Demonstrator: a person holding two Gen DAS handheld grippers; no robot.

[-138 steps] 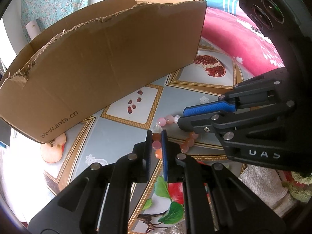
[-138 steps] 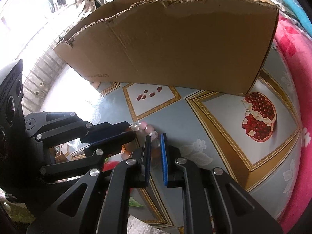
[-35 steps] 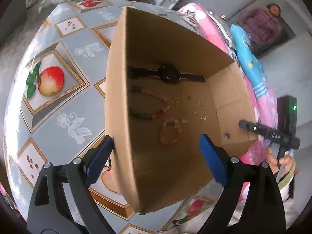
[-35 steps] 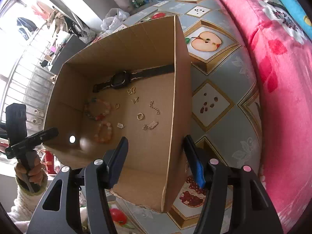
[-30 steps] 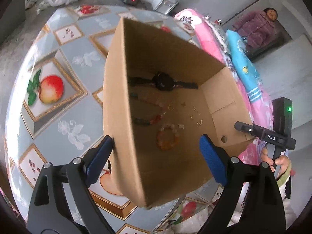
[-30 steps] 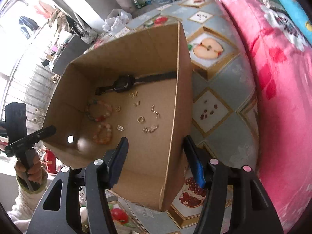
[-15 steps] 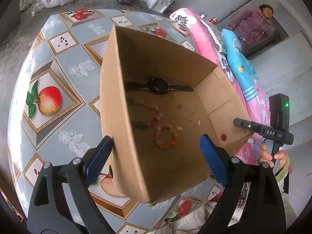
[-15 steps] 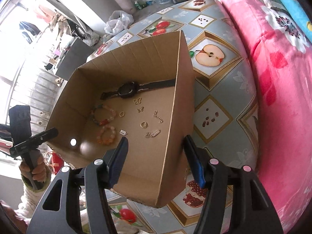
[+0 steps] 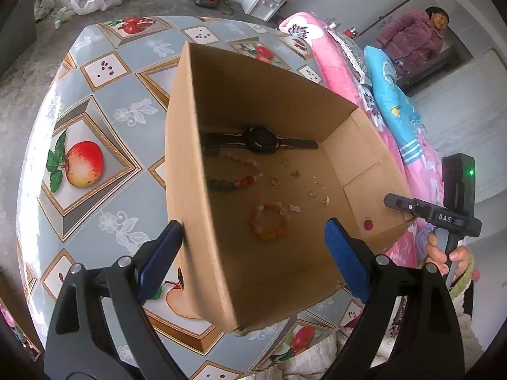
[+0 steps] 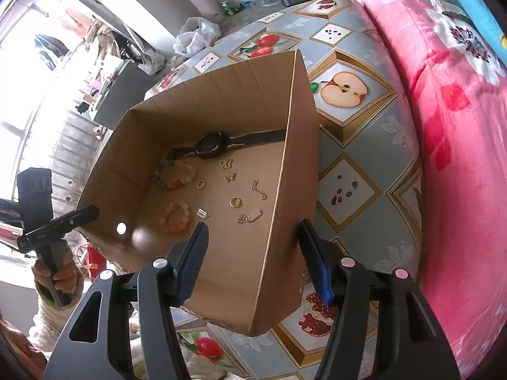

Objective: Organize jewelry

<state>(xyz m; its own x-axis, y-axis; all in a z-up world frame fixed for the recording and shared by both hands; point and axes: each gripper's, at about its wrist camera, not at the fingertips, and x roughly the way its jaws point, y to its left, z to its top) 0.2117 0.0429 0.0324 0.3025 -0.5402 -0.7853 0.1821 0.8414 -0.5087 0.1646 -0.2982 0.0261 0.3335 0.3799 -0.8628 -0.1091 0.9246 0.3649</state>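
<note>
Both grippers hang high over the box (image 9: 202,221), tilted steeply down. The left gripper (image 9: 253,253) and right gripper (image 10: 253,259) gape wide, empty. Seconds ago they pinched the bracelet (image 9: 271,220) on the table (image 9: 95,120); now it lies inside the box, at 6 o'clock from the watch (image 9: 259,139).

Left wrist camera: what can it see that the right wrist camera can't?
Only the left wrist view shows a whole red apple picture on the tablecloth and a person in a purple coat. Only the right wrist view shows a halved apple picture and bright windows. Both show the cardboard box holding the black watch and the orange bead bracelet.
</note>
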